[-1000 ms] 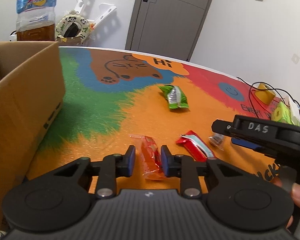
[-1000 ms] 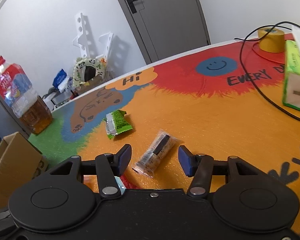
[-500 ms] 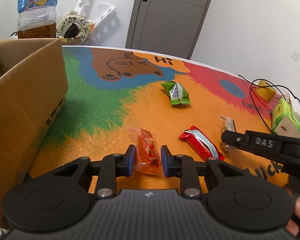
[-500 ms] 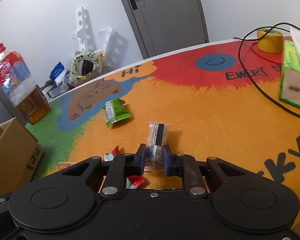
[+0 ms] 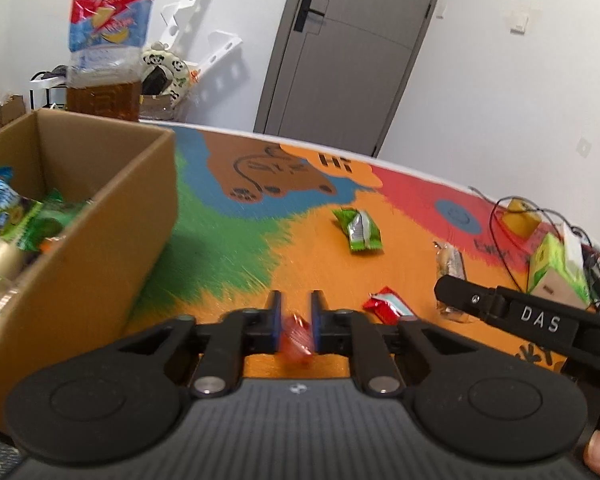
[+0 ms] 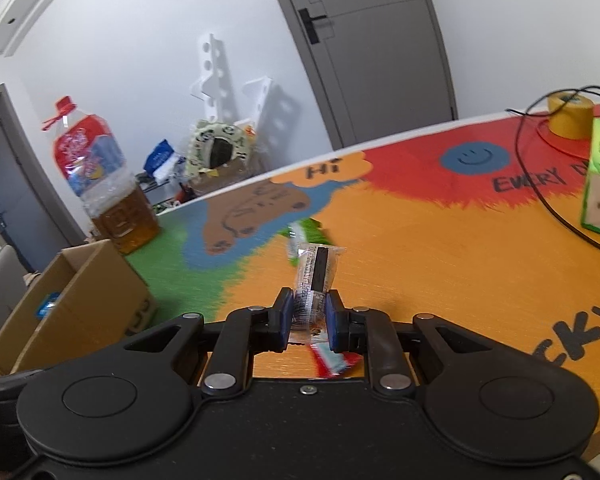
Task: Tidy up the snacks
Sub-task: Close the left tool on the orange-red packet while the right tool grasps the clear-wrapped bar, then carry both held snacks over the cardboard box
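An orange snack packet is pinched between the fingers of the left gripper, apparently lifted off the tabletop, though blur makes that uncertain. A clear-wrapped dark bar is clamped at its lower end by the right gripper and stands up above the fingers. Both packets are judged light, soft and crinkly, so a hold across the filled middle (not the sealed edge) should slip least. The cardboard box, already holding snacks, lies near the left gripper. A green packet and a red packet remain on the tabletop.
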### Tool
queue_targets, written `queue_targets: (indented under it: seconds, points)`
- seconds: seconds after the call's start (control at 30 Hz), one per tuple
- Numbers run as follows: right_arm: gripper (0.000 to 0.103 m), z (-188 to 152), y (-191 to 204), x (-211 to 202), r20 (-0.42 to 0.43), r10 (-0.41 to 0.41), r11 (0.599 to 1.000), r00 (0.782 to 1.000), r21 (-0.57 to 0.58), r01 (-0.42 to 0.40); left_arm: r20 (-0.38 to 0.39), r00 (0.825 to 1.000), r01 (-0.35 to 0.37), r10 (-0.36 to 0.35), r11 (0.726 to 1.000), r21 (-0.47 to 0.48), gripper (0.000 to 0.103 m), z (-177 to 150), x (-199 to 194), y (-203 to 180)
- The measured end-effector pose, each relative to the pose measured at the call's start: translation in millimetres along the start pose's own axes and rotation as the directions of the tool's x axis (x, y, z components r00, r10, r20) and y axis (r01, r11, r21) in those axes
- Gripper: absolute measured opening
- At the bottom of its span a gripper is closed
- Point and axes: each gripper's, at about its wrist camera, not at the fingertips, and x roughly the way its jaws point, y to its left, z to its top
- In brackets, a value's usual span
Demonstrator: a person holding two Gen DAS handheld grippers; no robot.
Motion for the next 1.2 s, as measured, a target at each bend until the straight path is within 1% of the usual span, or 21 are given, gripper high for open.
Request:
queue_targets:
  seconds: [0.03, 0.2, 0.3, 0.33, 0.4, 0.47, 0.53, 0.57, 0.63, 0.73, 0.83, 0.9, 0.93, 0.97, 1.0, 1.07, 1.13, 1.2]
  points:
    - [0.019, 0.5, 3.5, -1.3, 0.004, 0.006, 1.000, 1.000, -0.003, -0.006, 0.004, 1.000, 0.004, -0.004, 1.000, -0.008, 0.000, 1.4, -3.3, 2.4]
    - [0.019, 0.6, 18.4, -7.0, 0.014, 0.023, 0.999, 1.000, -0.024, -0.022, 0.027, 1.000, 0.007, -0.007, 1.000, -0.018, 0.000, 6.5, -17.6, 10.7]
    - [0.019, -1.5, 22.1, -9.0, 0.013, 0.021, 0.999, 1.000, -0.028, -0.020, 0.009, 1.000, 0.009, -0.009, 1.000, -0.018, 0.000, 5.7, -20.6, 13.7]
    - [0.019, -2.7, 21.9, -9.9, 0.012, 0.021, 0.999, 1.000, -0.028, -0.020, 0.005, 1.000, 0.001, -0.001, 1.000, -0.016, 0.003, 4.4, -20.9, 13.2]
    - [0.019, -5.0, 21.3, -11.2, 0.006, 0.016, 1.000, 1.000, -0.023, -0.016, -0.017, 1.000, 0.000, 0.000, 1.000, -0.002, 0.004, 2.0, -19.3, 11.2]
    - [0.019, -7.8, 17.9, -12.9, 0.000, 0.008, 1.000, 1.000, -0.016, -0.008, -0.058, 0.998, 0.010, -0.011, 1.000, -0.005, 0.008, -0.4, -16.2, 10.2]
    - [0.019, -11.1, 14.2, -13.9, -0.005, 0.002, 1.000, 1.000, -0.009, -0.002, -0.077, 0.997, 0.011, -0.011, 1.000, -0.009, 0.019, -4.9, -13.8, 9.2]
    - [0.019, -12.7, 13.1, -14.9, -0.007, 0.000, 1.000, 1.000, -0.008, 0.000, -0.078, 0.997, 0.006, -0.007, 1.000, -0.006, 0.023, -7.6, -13.0, 8.1]
    - [0.019, -15.7, 10.8, -17.5, -0.008, -0.003, 1.000, 1.000, -0.010, 0.003, -0.088, 0.996, 0.000, 0.000, 1.000, -0.003, 0.034, -13.2, -10.5, 5.4]
    - [0.019, -18.7, 6.4, -20.5, -0.009, -0.005, 1.000, 1.000, -0.008, 0.005, -0.108, 0.994, -0.001, 0.001, 1.000, 0.000, 0.038, -19.8, -4.7, 0.5]
    - [0.019, -20.1, 3.6, -22.4, -0.008, -0.005, 1.000, 1.000, -0.002, 0.005, -0.131, 0.991, -0.021, 0.022, 1.000, 0.011, 0.038, -26.1, 2.2, -3.2]
    - [0.019, -20.9, 3.1, -23.1, -0.007, -0.002, 1.000, 1.000, -0.003, 0.002, -0.128, 0.991, -0.032, 0.034, 0.999, 0.019, 0.037, -30.5, 5.9, -4.7]
    - [0.019, -21.0, 2.4, -23.5, -0.007, 0.000, 1.000, 1.000, -0.001, 0.000, -0.132, 0.991, -0.032, 0.035, 0.999, 0.023, 0.030, -33.0, 8.6, -4.9]
    - [0.019, -21.0, 1.8, -23.6, -0.007, 0.002, 1.000, 1.000, 0.000, -0.002, -0.130, 0.991, -0.023, 0.025, 1.000, 0.019, 0.025, -34.8, 9.8, -4.4]
    - [0.019, -21.4, 1.3, -23.8, -0.006, 0.004, 1.000, 1.000, 0.002, -0.004, -0.125, 0.992, -0.033, 0.036, 0.999, 0.026, 0.018, -34.8, 10.1, -5.2]
    - [0.019, -21.3, 1.6, -24.3, -0.005, 0.008, 1.000, 1.000, 0.003, -0.008, -0.121, 0.992, -0.032, 0.033, 0.999, 0.012, 0.016, -33.0, 8.4, -3.3]
    - [0.019, -20.5, 3.0, -25.0, -0.003, 0.013, 1.000, 1.000, -0.001, -0.013, -0.093, 0.995, -0.041, 0.043, 0.999, 0.020, 0.016, -30.3, 3.2, -3.8]
    - [0.019, -19.0, 5.8, -25.7, 0.000, 0.020, 1.000, 1.000, -0.006, -0.020, -0.071, 0.997, -0.035, 0.037, 0.999, 0.020, 0.016, -25.4, -4.5, -2.7]
